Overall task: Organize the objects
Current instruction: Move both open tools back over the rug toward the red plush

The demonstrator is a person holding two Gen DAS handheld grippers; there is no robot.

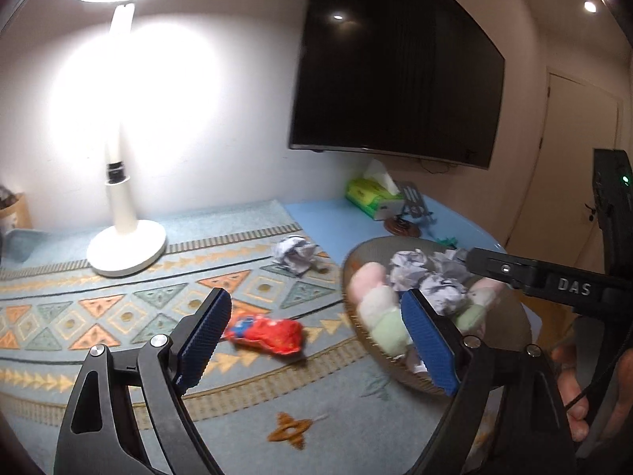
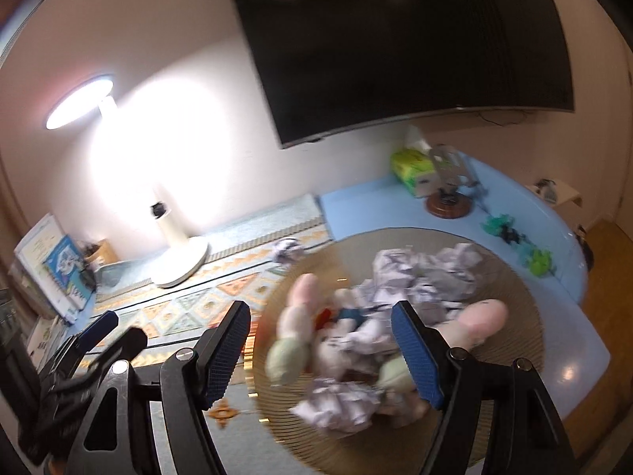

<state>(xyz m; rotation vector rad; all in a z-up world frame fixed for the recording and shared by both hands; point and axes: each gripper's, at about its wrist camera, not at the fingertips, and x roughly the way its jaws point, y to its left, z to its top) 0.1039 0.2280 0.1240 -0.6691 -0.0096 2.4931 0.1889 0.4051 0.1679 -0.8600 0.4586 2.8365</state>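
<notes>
In the left wrist view my left gripper (image 1: 316, 336) stands open above the patterned mat (image 1: 118, 308). A red snack packet (image 1: 265, 334) lies on the mat between its fingers, close to the left pad, and is not gripped. A round woven basket (image 1: 510, 328) at the right holds crumpled paper balls (image 1: 439, 289) and pastel plush pieces (image 1: 379, 312). My right gripper (image 2: 322, 356) hangs open over that basket (image 2: 514, 316), with nothing pinched. One loose paper ball (image 1: 294, 253) sits on the mat behind.
A lit white desk lamp (image 1: 124, 237) stands at the back left and a dark TV (image 1: 395, 63) hangs on the wall. A green tissue box (image 1: 372, 196), a small stand (image 2: 449, 202) and green toys (image 2: 536, 259) sit on the blue table. Books (image 2: 59, 265) lean at the left.
</notes>
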